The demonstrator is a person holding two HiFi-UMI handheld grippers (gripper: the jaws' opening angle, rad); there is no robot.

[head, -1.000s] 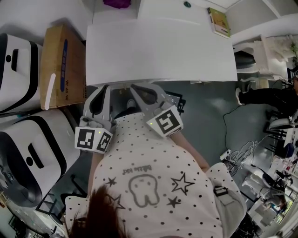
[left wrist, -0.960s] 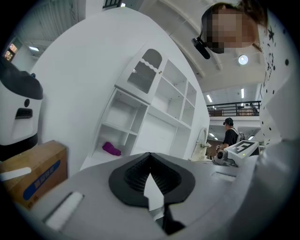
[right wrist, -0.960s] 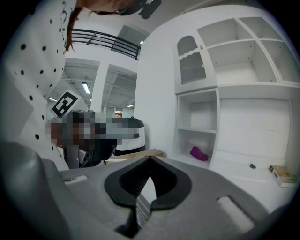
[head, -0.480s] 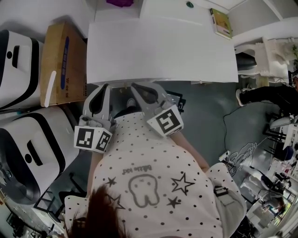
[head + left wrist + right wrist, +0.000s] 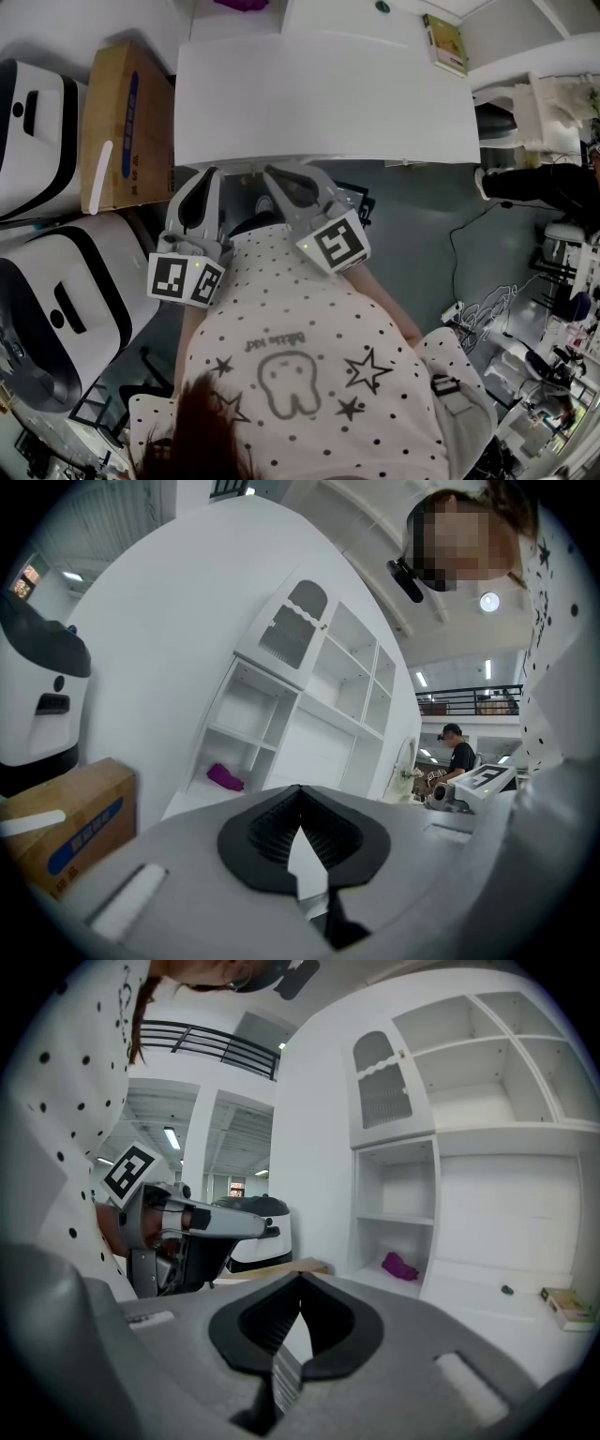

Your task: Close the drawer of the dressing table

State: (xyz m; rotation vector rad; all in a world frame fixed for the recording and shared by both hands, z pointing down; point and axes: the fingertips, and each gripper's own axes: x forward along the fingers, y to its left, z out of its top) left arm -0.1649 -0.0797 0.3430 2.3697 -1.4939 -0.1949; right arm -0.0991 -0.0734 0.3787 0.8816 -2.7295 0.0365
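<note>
Both are shut with nothing between the jaws — left gripper [image 5: 210, 176] and right gripper [image 5: 275, 175] side by side, tips at the white tabletop's [image 5: 328, 94] front edge. Beneath that edge the drawer [image 5: 356, 162] shows only as a thin white strip. A cardboard box [image 5: 127, 131] stands just left; a small book [image 5: 441, 44] lies at the far right corner. The grippers are held close to the person's chest — roughly level.

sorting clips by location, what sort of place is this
Probably a big indoor test hall or lab staged with home furniture, not a real bedroom: a white dressing table with its shelf unit stands on a bare grey floor, loose cables lie nearby, and a railed upper gallery shows behind.
</note>
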